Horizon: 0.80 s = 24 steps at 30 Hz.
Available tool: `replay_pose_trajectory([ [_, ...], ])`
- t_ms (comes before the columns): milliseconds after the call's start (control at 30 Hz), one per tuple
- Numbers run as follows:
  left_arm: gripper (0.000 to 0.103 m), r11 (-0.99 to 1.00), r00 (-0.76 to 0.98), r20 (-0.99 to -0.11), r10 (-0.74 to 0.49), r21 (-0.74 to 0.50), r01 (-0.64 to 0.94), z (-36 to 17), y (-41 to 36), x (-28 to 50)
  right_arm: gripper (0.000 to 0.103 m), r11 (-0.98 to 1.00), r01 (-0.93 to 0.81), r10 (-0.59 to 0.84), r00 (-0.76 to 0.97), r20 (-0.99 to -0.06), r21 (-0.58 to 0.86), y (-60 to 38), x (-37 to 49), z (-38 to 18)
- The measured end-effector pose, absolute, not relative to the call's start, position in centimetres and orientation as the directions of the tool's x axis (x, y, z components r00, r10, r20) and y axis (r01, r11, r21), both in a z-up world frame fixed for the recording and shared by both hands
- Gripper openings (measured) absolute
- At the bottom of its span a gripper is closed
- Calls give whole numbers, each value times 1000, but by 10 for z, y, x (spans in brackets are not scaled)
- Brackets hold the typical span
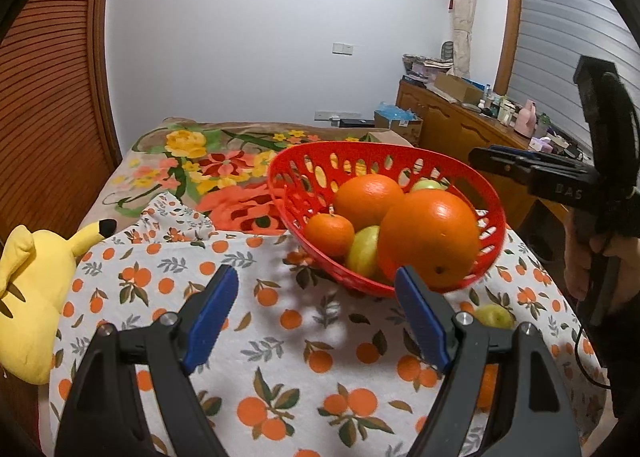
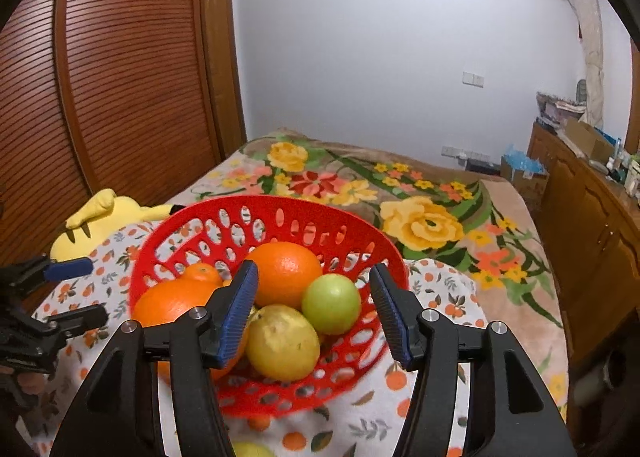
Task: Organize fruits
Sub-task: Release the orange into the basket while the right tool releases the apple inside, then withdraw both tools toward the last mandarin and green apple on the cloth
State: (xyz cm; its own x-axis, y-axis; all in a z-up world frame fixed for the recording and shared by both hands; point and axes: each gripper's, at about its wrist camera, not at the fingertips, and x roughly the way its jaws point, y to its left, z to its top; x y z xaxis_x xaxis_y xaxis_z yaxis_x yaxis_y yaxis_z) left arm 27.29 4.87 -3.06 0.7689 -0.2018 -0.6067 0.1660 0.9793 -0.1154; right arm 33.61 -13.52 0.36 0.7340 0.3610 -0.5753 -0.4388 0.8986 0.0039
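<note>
A red perforated basket stands on an orange-print cloth. It holds two large oranges, a small mandarin, a yellow fruit and a green fruit. One yellow-green fruit lies on the cloth outside the basket, near its front right. My left gripper is open and empty, in front of the basket. My right gripper is open and empty, just above the basket's near rim; it also shows in the left wrist view.
A yellow plush toy lies at the cloth's left edge. A floral blanket covers the bed beyond. A wooden wardrobe stands on the left, and a cluttered wooden cabinet on the right.
</note>
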Motion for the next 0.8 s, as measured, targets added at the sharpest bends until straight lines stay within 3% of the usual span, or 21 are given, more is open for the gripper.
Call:
replay_pose_trajectory([
  [800, 81, 928, 658, -669, -346, -142, 344, -58, -39, 233, 59, 932, -359, 321, 737, -595, 58, -195, 244, -11],
])
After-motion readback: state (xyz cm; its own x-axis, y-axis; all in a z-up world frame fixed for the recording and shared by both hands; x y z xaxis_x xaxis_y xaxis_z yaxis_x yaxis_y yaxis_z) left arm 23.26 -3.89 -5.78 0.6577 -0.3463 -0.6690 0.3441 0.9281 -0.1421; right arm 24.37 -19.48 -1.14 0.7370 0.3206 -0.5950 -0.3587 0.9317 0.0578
